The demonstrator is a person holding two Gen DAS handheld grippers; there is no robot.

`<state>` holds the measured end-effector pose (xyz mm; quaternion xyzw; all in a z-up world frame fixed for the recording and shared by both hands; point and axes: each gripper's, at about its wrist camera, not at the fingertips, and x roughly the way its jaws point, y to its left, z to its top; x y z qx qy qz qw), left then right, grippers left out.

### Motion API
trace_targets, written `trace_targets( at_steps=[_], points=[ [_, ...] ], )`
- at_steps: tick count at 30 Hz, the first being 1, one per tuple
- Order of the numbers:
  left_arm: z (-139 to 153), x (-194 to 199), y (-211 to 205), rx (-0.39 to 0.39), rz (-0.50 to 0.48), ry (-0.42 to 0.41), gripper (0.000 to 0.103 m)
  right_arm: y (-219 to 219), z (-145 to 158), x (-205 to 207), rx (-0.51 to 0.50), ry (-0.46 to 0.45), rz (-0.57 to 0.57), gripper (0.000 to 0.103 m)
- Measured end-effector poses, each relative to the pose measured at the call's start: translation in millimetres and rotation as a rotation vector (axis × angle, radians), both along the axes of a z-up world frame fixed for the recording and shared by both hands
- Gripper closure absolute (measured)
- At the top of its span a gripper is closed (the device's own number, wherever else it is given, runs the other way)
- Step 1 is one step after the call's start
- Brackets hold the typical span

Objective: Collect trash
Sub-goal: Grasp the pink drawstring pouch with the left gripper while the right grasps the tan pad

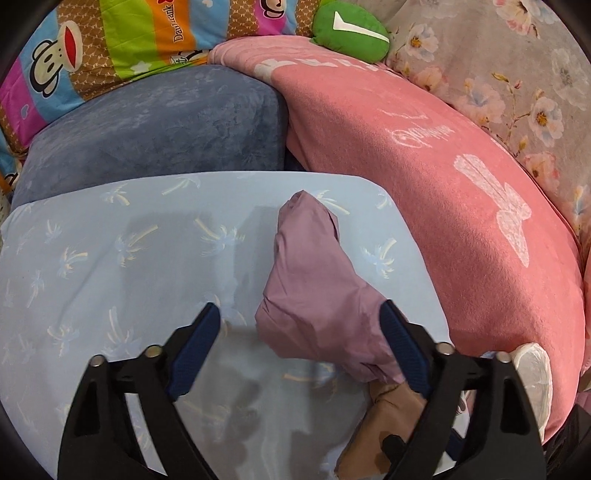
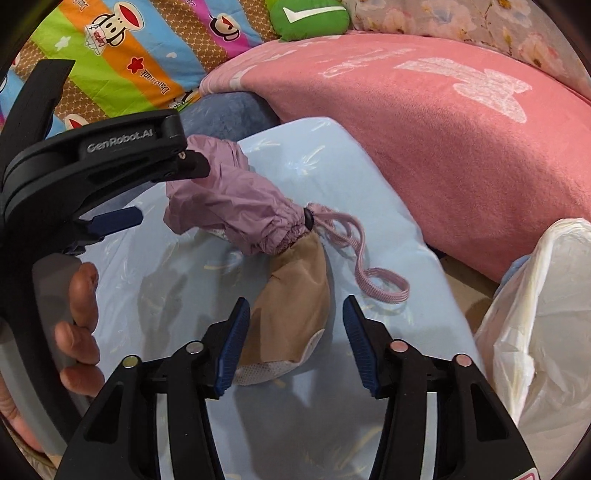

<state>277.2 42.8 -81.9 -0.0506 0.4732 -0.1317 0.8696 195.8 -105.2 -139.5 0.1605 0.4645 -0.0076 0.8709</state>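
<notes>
Here, a mauve drawstring pouch (image 2: 236, 210) of thin, crinkled fabric lies on a smooth, glossy light-blue table (image 2: 388, 236) printed with pale palm trees. Its gathered mouth is closed by a small black toggle, and a ribbed pink cord (image 2: 364, 269) loops away from it toward 4 o'clock. From the mouth comes out a tan, soft piece (image 2: 299, 295) with a white mesh edge; what it is I cannot tell.

The left gripper (image 1: 299, 325) has its jaws spread wide around the pouch. In the left wrist view the right ribbed blue pad touches the fabric, while the left pad stands apart from it. In the right wrist view this gripper enters from 9 o'clock, with a hand (image 2: 79, 328) around its grey handle.

The right gripper (image 2: 295, 325) stands half spread, with the tan piece between its pads. The left pad is just beside that piece; the right pad is apart.

A white crinkled plastic bag (image 2: 535, 325) stands at 3 o'clock. Behind the table lie a fuzzy pink blanket (image 1: 424, 177), a blue velvet cushion (image 1: 166, 122) and a round green cushion (image 1: 351, 29).
</notes>
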Motion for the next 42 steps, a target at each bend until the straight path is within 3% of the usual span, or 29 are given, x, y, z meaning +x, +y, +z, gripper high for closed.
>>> trace_targets(
  at_steps=[2,4,8,11,24,32,38,42],
  points=[
    [-6,2,1,-0.020,-0.015,0.025,0.045,2,-5,1,0.015,0.013,0.008,0.072],
    [-9,1,1,-0.029,-0.021,0.038,0.054,3,-9,-1,0.016,0.018,0.015,0.078],
    [-14,-5,-4,-0.028,-0.069,0.053,0.087,2,-9,-5,0.026,0.014,0.017,0.088],
    [-11,-13,-6,-0.022,-0.083,0.043,0.094,3,-6,-12,0.029,0.011,0.022,0.091],
    [36,-53,-9,-0.032,-0.113,-0.038,0.099,-12,28,-66,0.043,-0.049,-0.001,0.092],
    [64,-93,-32,-0.016,-0.164,-0.103,0.101,-26,63,-103,0.039,-0.134,-0.021,0.092],
    [76,-118,-51,-0.015,-0.206,-0.127,0.101,-45,95,-131,0.036,-0.208,-0.057,0.092],
    [70,-125,-53,-0.033,-0.191,-0.096,0.099,-63,110,-146,0.026,-0.242,-0.086,0.092]
  ],
)
